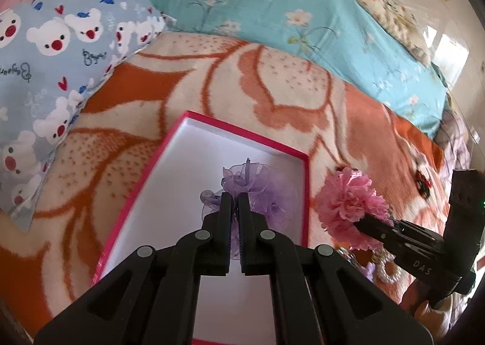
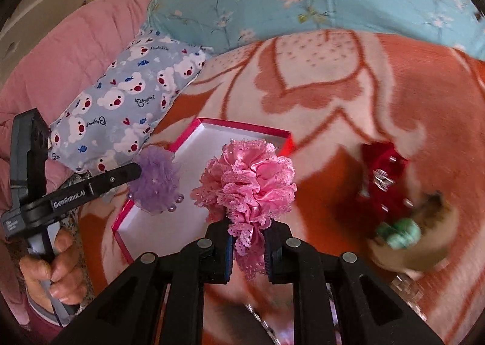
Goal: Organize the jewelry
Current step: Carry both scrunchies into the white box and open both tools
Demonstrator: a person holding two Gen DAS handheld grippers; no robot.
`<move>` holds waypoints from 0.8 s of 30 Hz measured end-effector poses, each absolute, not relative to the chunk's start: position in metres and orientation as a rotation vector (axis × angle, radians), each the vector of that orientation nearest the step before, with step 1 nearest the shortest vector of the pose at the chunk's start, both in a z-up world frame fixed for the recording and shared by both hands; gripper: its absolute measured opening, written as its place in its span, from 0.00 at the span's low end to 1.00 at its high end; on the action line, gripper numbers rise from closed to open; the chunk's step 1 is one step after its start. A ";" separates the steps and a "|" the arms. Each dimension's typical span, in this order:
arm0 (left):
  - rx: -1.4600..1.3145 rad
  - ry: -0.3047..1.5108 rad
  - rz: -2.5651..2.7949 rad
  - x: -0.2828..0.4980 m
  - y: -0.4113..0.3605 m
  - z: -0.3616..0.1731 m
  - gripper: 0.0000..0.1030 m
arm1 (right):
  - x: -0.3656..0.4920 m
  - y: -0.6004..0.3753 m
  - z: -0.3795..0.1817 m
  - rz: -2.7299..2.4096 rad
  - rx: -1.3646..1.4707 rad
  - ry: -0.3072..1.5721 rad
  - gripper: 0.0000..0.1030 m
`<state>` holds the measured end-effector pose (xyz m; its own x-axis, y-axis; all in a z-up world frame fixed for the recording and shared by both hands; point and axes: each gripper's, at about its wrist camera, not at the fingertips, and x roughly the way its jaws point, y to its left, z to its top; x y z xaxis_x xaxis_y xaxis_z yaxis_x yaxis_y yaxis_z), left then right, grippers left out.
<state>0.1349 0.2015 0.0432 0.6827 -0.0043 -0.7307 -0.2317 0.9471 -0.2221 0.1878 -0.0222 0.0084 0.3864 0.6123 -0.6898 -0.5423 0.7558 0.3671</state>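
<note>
The left gripper (image 1: 234, 202) is clenched on a lilac organza ruffle hair flower (image 1: 260, 190), which it holds over the white floor of a shallow open white cardboard box with a hot-pink rim (image 1: 194, 193) lying on an orange-and-cream flower-patterned fleece blanket (image 1: 212, 78). The right gripper (image 2: 248, 232) grasps a pink satin-and-lace ruffle hair flower (image 2: 248, 181) just off the box's edge at 3 o'clock. At 3 o'clock from the pink flower, a red velvet hair piece with silver studs (image 2: 382, 181) and a blurred mint-green bauble (image 2: 397, 232) rest on the blanket, and a blue bear-print pillow (image 2: 127, 102) lies at 10 o'clock.
</note>
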 end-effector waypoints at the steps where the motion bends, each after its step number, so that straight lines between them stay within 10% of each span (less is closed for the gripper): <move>1: -0.316 0.812 0.132 0.137 0.206 0.043 0.02 | 0.192 -0.016 0.007 0.741 0.086 0.920 0.15; 24: -0.392 0.946 0.173 0.226 0.242 -0.016 0.03 | 0.259 0.044 -0.056 0.738 -0.072 1.056 0.14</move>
<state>0.2263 0.2415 -0.0159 0.5779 -0.0257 -0.8157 -0.3132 0.9160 -0.2508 0.2586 0.0435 -0.0556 0.2791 0.5162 -0.8097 -0.5826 0.7613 0.2845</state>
